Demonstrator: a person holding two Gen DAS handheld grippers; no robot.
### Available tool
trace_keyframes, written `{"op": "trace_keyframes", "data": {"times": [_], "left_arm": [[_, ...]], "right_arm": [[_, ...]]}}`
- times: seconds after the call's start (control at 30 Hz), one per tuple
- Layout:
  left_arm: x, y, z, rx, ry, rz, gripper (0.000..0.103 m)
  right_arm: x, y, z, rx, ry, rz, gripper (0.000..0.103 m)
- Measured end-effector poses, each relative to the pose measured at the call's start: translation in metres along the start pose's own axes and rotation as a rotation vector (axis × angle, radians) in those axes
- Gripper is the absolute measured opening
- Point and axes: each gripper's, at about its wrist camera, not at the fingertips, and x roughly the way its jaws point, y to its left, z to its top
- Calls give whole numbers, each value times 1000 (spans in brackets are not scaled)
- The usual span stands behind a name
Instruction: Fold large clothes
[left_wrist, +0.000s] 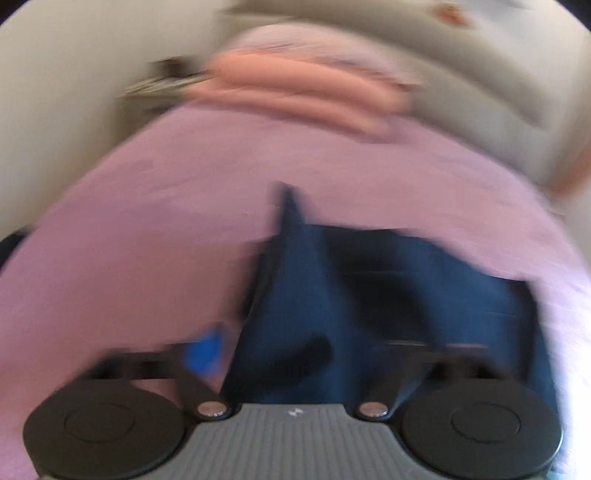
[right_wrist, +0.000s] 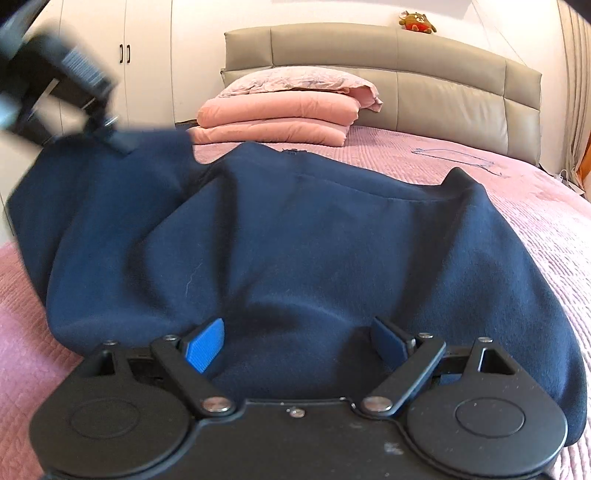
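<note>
The left wrist view was heavily smeared by motion; of the left gripper only one blue pad could be made out, the other being lost in blur, though the arms were seen spread wide with nothing pinched between them. In the right wrist view the left gripper was cut off at the frame's corner, above the garment's far left part. The navy garment was recorded lying on the bed, its long axis running side to side across the mattress, a raised corner pointing toward the headboard; its near edge was hidden under the right gripper. The right gripper's fingers were noted apart, cloth bulging between them, with no pinch evident. Toward the headboard from the garment, folded pink quilts were stacked under a pillow. A plush toy was noted atop the headboard, white wardrobe doors to its left.
</note>
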Motion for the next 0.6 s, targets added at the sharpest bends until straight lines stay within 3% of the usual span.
{"op": "trace_keyframes", "data": {"times": [0.03,0.07,0.13,0.2,0.27,0.37,0.5,0.6], "left_arm": [[10,20,-1,-39,44,40,94],[22,40,-1,-87,110,18,94],[39,71,-4,-202,188,-163,94],[49,83,-6,-274,195,-338,99],[62,81,-8,-249,214,-419,103],[98,60,-9,-145,331,-432,103],[106,18,-6,123,274,-332,103],[112,-4,-4,249,264,-260,103]], "right_arm": [[1,0,0,0,0,0,103],[1,0,1,-1,1,-1,103],[1,0,0,0,0,0,103],[2,-1,1,8,-1,9,103],[3,-3,1,16,-4,16,103],[3,-2,0,17,-8,16,103],[3,-1,-1,21,-15,16,103],[3,-1,-1,22,-17,15,103]]}}
